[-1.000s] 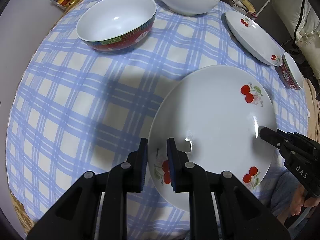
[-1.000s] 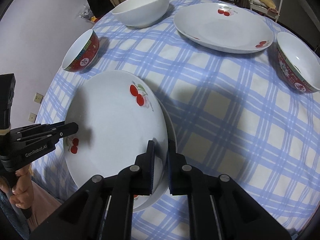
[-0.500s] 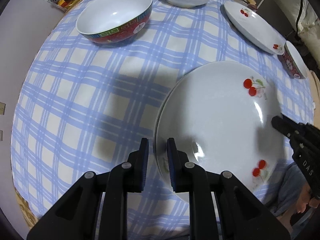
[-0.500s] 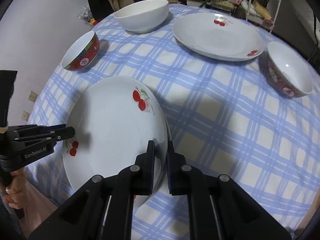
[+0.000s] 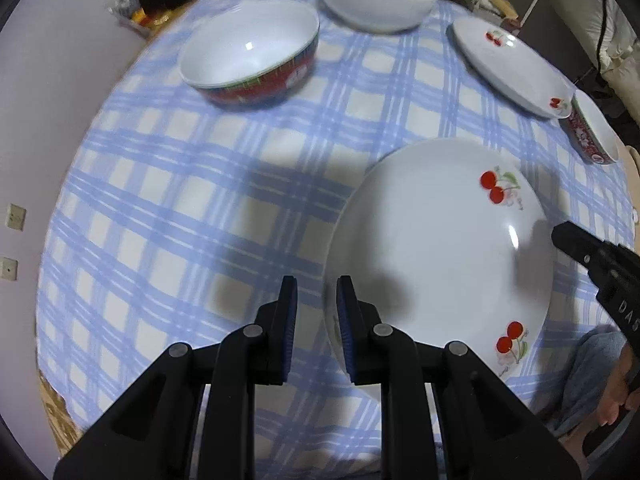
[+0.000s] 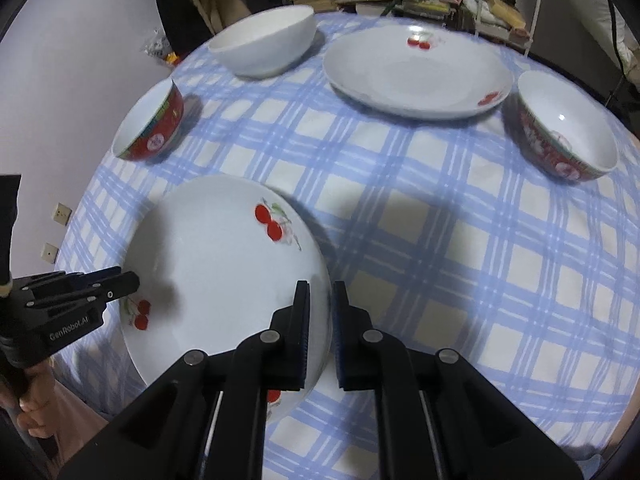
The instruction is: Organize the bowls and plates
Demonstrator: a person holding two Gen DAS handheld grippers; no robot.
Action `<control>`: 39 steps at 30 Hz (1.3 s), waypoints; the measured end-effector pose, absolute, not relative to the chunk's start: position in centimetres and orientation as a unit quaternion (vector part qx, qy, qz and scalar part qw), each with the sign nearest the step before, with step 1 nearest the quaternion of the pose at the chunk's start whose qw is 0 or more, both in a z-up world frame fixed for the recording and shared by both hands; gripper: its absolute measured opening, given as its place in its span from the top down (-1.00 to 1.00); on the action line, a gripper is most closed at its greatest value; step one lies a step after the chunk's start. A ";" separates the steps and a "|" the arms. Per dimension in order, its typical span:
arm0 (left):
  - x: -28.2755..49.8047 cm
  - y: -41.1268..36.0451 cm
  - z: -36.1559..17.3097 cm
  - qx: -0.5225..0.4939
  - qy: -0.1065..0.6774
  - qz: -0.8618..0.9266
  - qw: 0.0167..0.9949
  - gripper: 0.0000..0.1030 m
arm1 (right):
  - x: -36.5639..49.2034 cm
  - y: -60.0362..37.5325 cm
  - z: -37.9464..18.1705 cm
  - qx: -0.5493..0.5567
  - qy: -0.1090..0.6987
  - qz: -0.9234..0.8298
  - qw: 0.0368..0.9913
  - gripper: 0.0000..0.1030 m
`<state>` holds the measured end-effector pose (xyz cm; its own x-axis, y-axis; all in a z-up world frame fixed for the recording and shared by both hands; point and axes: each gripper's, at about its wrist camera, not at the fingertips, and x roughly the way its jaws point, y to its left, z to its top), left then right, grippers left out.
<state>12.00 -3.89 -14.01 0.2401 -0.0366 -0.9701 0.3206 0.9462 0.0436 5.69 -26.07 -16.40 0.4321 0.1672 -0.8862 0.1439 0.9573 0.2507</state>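
Cherry plate, left-wrist view: the cherry plate (image 5: 440, 248) is seen just ahead and right of the left tongs (image 5: 316, 312), low over the near part of the checked counter (image 5: 180, 200); full contact with the counter cannot be told.
Left tongs: the jaws are opening, and the rim sits between them beside the right pad but is not pinched.
Right tongs, left-wrist view: the right tongs (image 5: 560, 236) are met at the opposite rim, so the plate is steadied from both sides.
Room ahead: bare cloth is left up to the red bowl (image 5: 248, 56) and white bowl (image 5: 376, 0).
Right-wrist view, grip: the jaws are closed on the near rim, probably to carry the weight.
Room, right-wrist view: open cloth lies ahead and right; the second plate (image 6: 416, 76) lies well ahead.
Edge: the counter edge is close below both tongs, so slipping is a risk.
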 end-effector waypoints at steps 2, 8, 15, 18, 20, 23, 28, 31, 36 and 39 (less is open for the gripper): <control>11.8 -3.8 -13.3 0.115 0.598 -0.117 0.784 0.61 | 5.4 -26.4 -15.6 0.151 0.519 0.005 0.841 0.77; 11.1 -4.6 -11.0 0.113 0.592 -0.107 0.791 0.60 | 5.2 -27.9 -13.5 0.149 0.492 -0.015 0.858 0.77; 12.1 -7.0 -8.5 0.118 0.560 -0.091 0.815 0.26 | 6.0 -30.4 -10.2 0.157 0.457 -0.032 0.875 0.75; 12.6 -8.2 -7.2 0.123 0.538 -0.090 0.829 0.01 | 6.5 -31.7 -8.4 0.149 0.448 -0.043 0.881 0.62; 13.2 -9.1 -6.5 0.130 0.531 -0.095 0.832 -0.08 | 6.7 -32.8 -7.3 0.147 0.436 -0.050 0.886 0.19; 14.2 -10.8 -5.8 0.132 0.526 -0.101 0.834 -0.58 | 7.3 -34.1 -5.7 0.128 0.418 -0.061 0.897 -0.37; 15.8 -14.0 -5.3 0.144 0.501 -0.101 0.847 -0.67 | 8.9 -36.4 -5.1 0.113 0.415 -0.056 0.901 -0.88; 17.0 -16.3 -5.9 0.157 0.500 -0.119 0.844 -0.67 | 10.0 -37.6 -5.1 0.087 0.411 -0.068 0.905 -0.89; 18.8 -19.4 -6.9 0.173 0.484 -0.123 0.849 -0.67 | 12.3 -39.8 -6.1 0.067 0.421 -0.071 0.902 -0.89; 20.3 -21.1 -7.8 0.176 0.486 -0.128 0.847 -0.67 | 13.4 -41.2 -6.6 0.067 0.422 -0.076 0.901 -0.89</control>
